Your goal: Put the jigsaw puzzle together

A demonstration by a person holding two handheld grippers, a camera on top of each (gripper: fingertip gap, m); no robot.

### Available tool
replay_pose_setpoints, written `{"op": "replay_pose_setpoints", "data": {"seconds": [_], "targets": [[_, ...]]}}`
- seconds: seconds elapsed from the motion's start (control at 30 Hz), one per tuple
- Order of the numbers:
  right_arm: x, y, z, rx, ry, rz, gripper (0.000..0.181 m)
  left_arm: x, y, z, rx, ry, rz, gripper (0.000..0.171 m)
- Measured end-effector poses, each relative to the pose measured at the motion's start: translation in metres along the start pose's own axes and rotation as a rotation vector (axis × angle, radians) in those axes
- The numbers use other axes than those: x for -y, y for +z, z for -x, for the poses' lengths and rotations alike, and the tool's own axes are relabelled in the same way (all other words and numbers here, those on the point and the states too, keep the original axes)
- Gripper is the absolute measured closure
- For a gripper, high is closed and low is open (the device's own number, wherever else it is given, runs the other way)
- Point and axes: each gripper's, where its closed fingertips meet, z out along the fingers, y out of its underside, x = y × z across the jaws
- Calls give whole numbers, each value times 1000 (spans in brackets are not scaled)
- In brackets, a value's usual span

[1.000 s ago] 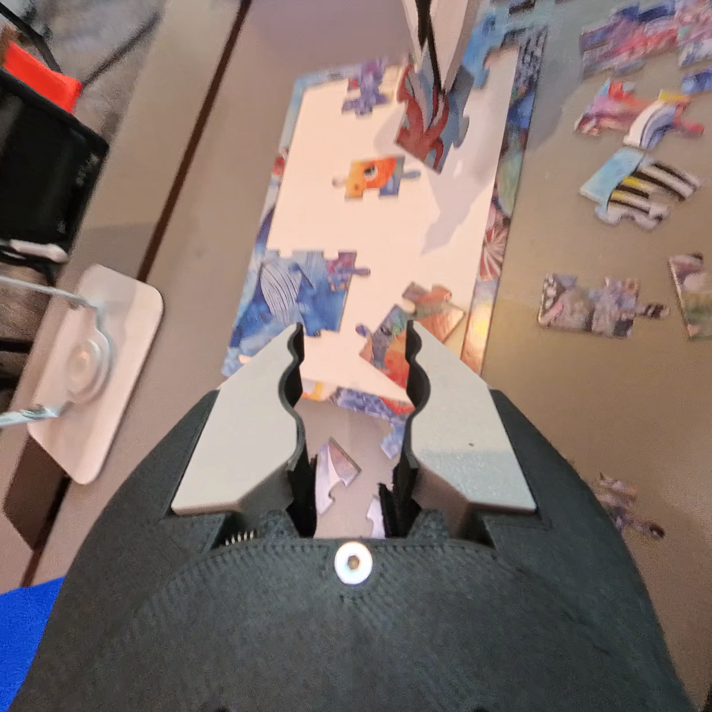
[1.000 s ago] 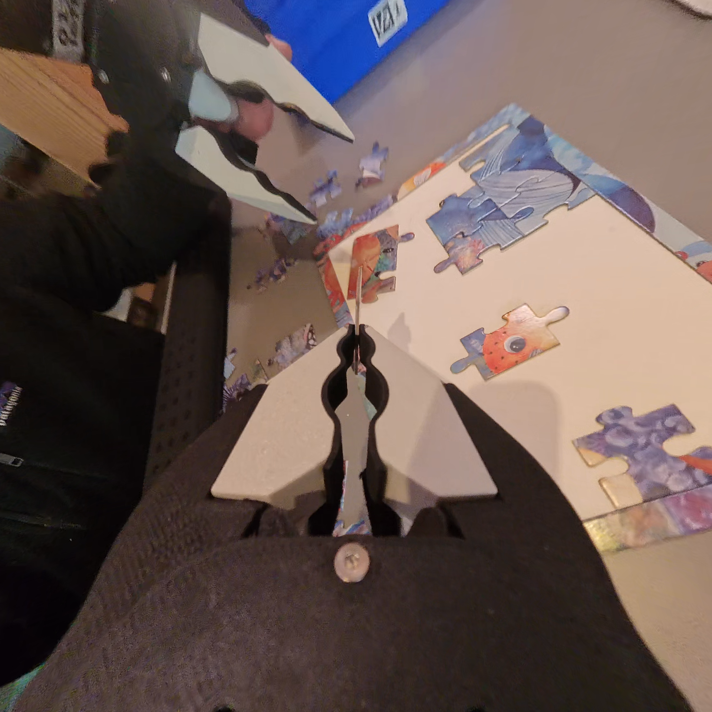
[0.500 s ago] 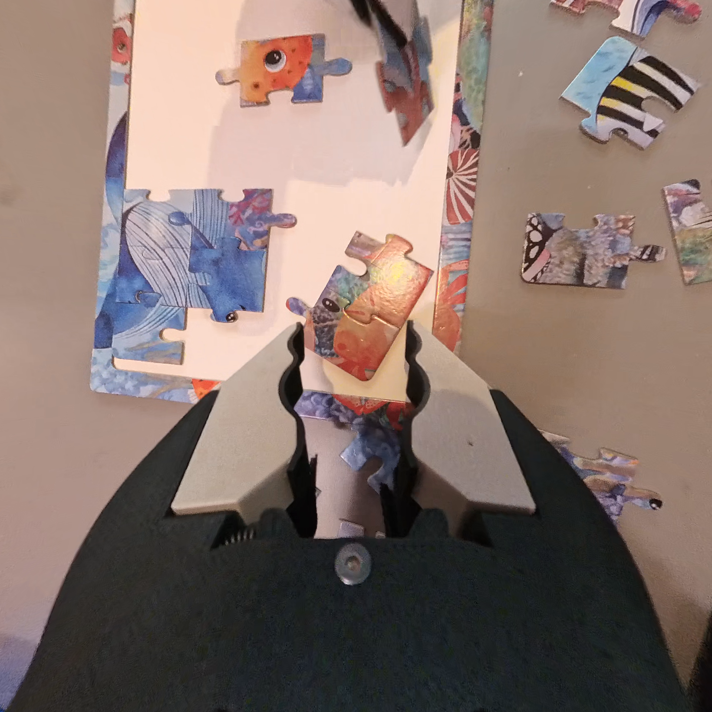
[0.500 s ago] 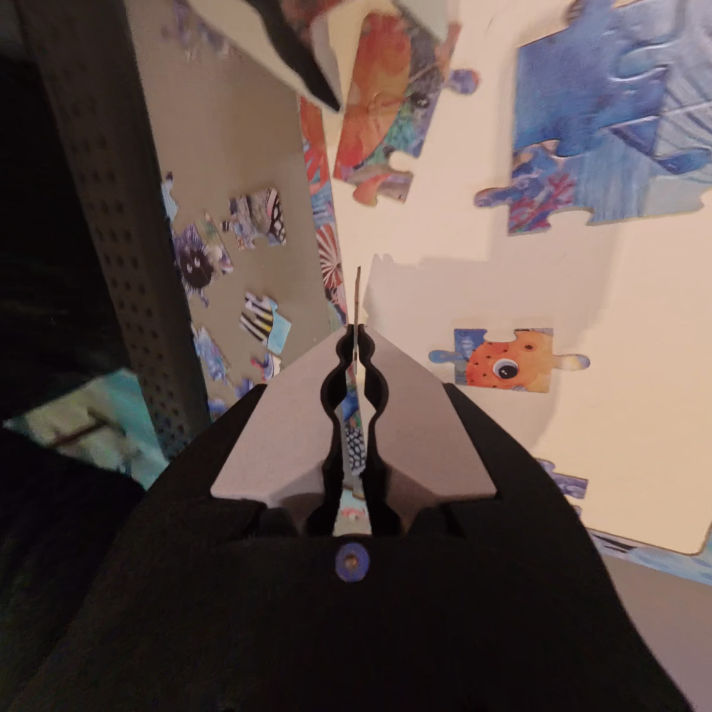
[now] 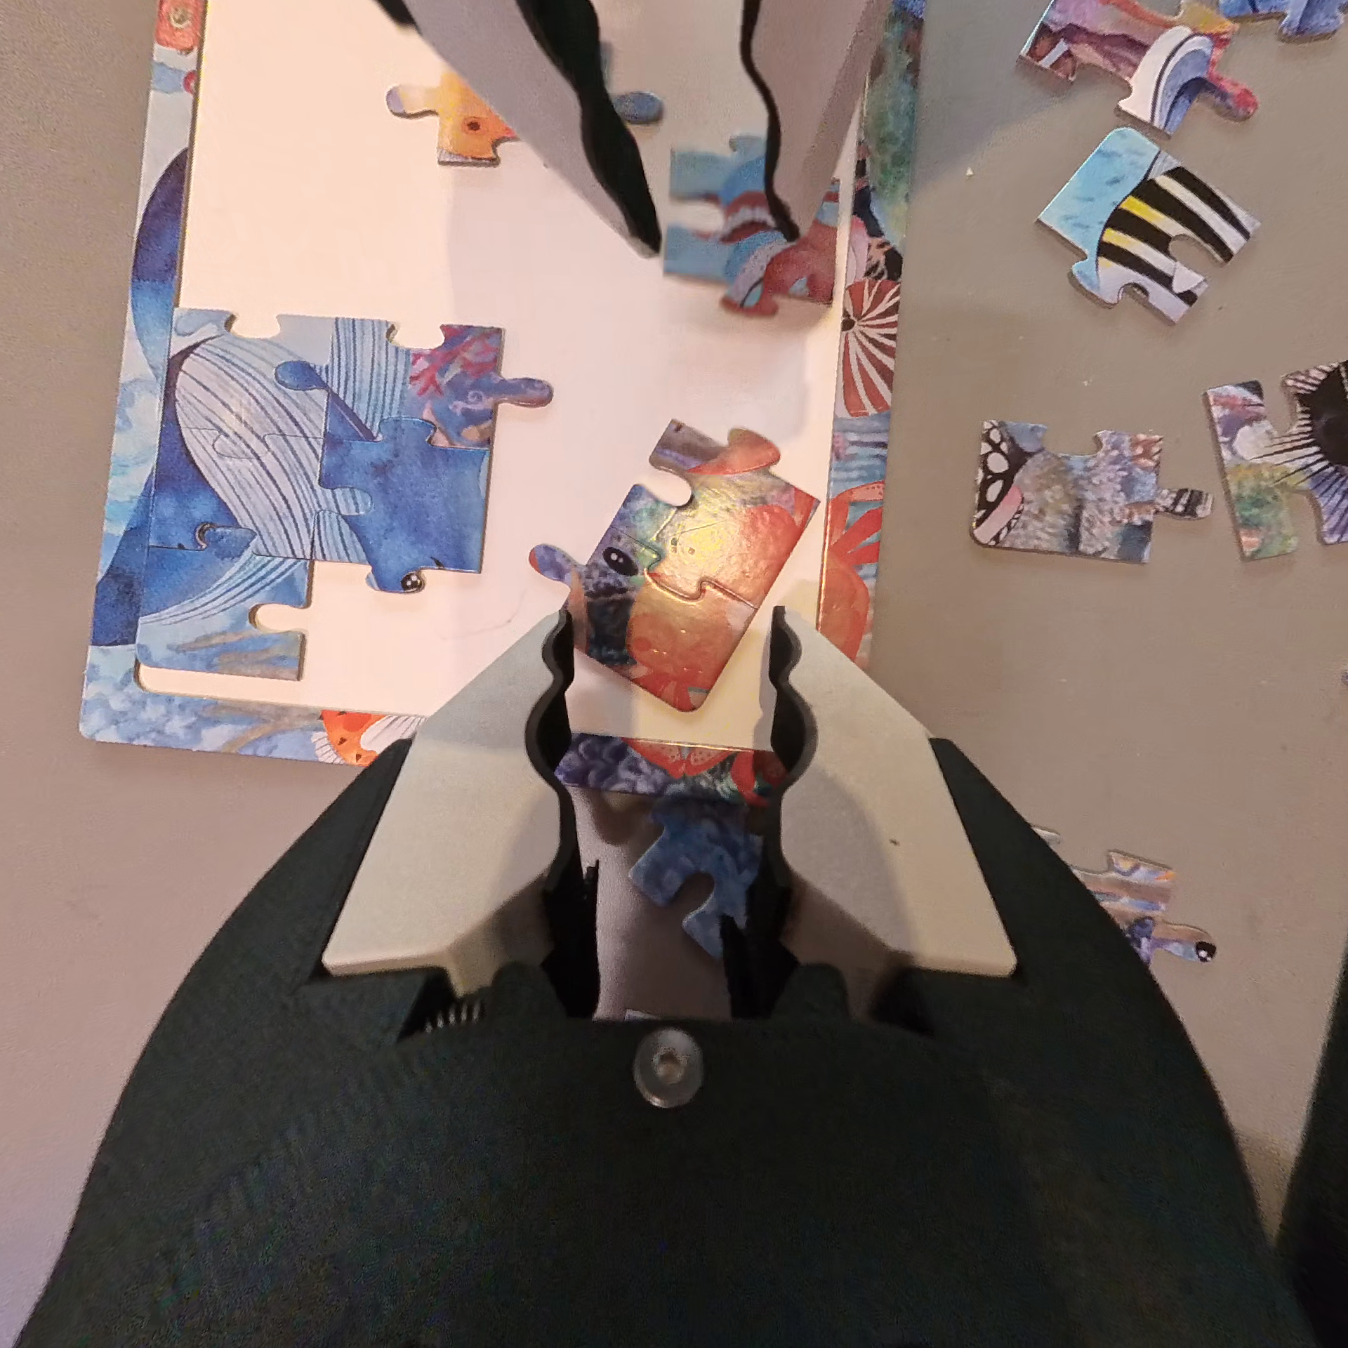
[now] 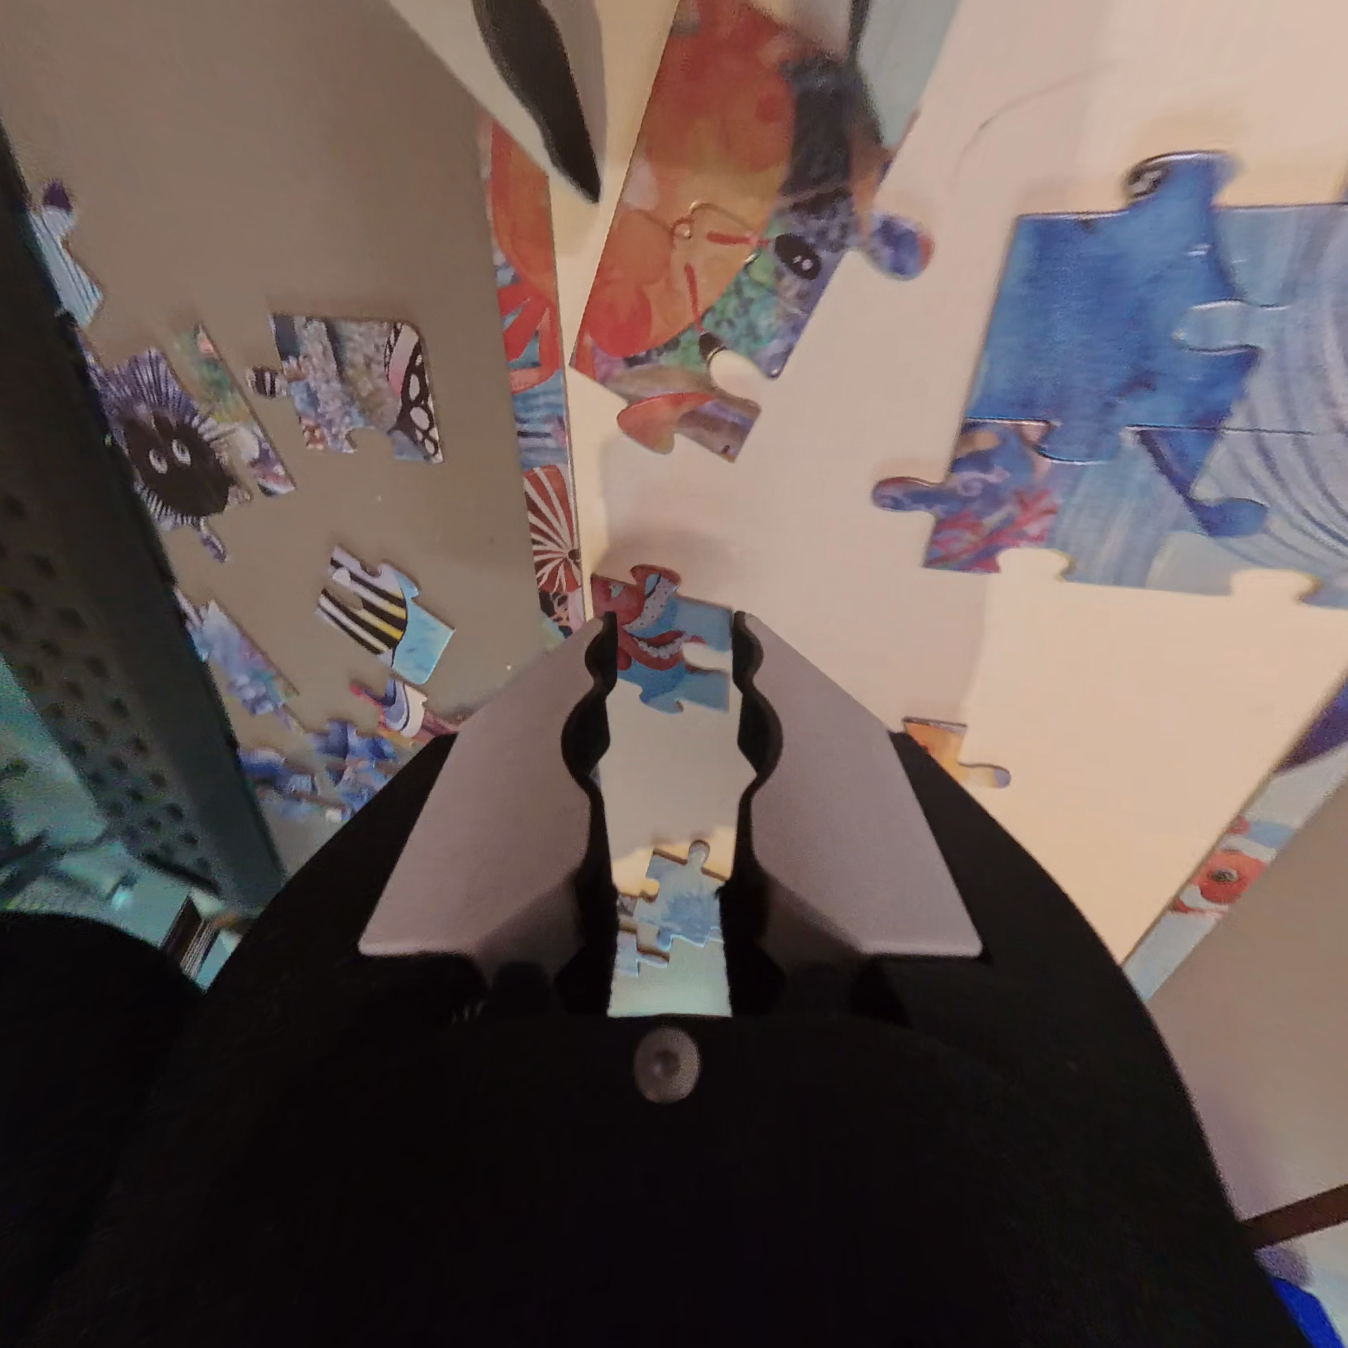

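Observation:
The puzzle tray (image 5: 438, 241) lies on a grey table, with a white floor and a printed border. My left gripper (image 5: 669, 620) is open and empty, low over a joined orange pair of pieces (image 5: 700, 576) that lies askew near the tray's right border. My right gripper (image 6: 675, 620) is open, its tips on either side of a blue-and-red piece (image 6: 671, 649) lying flat on the tray (image 6: 875, 656). The right gripper also shows in the left wrist view (image 5: 718, 233) over that piece (image 5: 751, 241). A joined blue whale cluster (image 5: 314, 474) sits in the tray's corner.
An orange fish piece (image 5: 467, 124) lies loose in the tray. Several loose pieces lie on the table beside the tray, among them a striped piece (image 5: 1145, 226) and a black urchin piece (image 6: 182, 445). A blue piece (image 5: 693, 868) lies under the left gripper. A dark perforated post (image 6: 87, 620) stands beside them. My hands' fingertips stand some 9 cm from each other.
My right gripper came down to the tray and opened, letting go of the piece it held on edge; the piece now lies flat. My left gripper swung over the orange pair and stays open.

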Motion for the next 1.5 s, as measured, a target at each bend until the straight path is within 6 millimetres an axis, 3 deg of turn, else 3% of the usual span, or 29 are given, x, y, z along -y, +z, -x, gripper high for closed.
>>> {"op": "replay_pose_setpoints", "data": {"seconds": [0.17,0.33,0.53,0.8,0.9,1.1,1.3,1.4,1.5], "targets": [[5,-29,-7,-182,81,-249,150,2,1,-1,6,3,-5,121],[-3,-47,-4,-336,174,-448,151,6,3,-2,15,1,-22,130],[-2,-44,4,-353,332,-708,156,13,8,-6,21,12,-33,141],[-11,-47,-16,-370,440,-919,161,18,11,-11,4,7,-28,160],[-14,-38,-24,-391,446,-908,160,16,10,-7,25,8,-8,171],[-22,-26,-35,-463,451,-863,161,12,7,-3,1,-16,-14,171],[-30,-18,-45,-499,465,-839,162,17,3,6,40,-18,-25,123],[-32,-22,-47,-512,468,-855,161,14,11,5,22,-34,-18,116],[-31,-23,-44,-493,471,-876,161,18,11,5,5,-54,-56,124]]}}
